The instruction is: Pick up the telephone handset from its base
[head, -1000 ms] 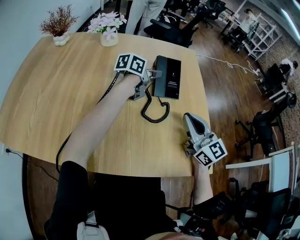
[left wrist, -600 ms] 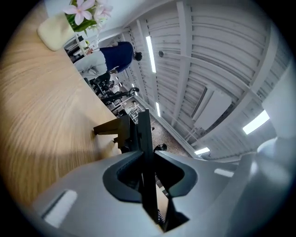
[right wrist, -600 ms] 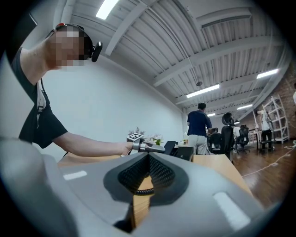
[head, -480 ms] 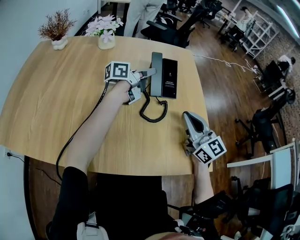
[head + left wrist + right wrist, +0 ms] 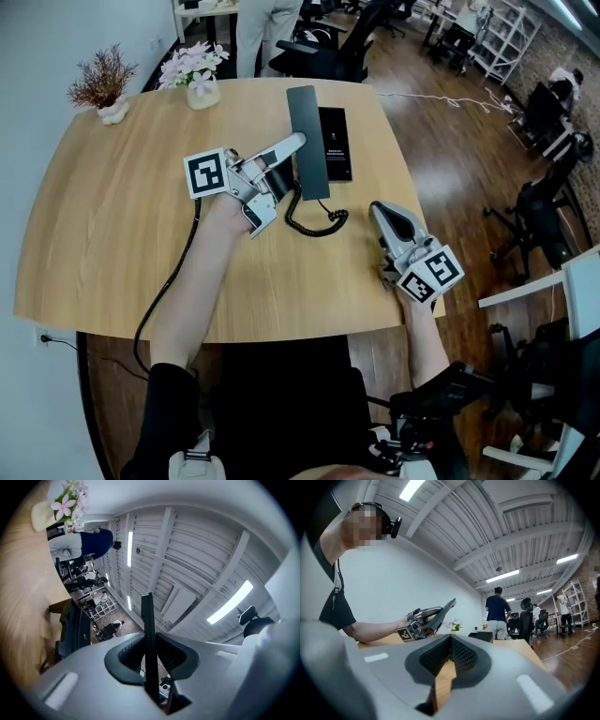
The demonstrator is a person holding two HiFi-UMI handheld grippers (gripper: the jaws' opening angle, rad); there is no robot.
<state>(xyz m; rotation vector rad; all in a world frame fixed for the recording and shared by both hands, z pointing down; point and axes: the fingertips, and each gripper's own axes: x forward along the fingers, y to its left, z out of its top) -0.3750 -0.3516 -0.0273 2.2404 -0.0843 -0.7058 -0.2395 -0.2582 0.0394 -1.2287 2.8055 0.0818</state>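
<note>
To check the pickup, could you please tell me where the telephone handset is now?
In the head view the handset is clamped in the left tongs, raised and tilted above the table beside its base.

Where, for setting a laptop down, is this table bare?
Bare: the broad left half of the table, from the plants to the near edge, and the near strip between the arm and right gripper. Crowded: around the base, cord and the handset in the left gripper.
</note>
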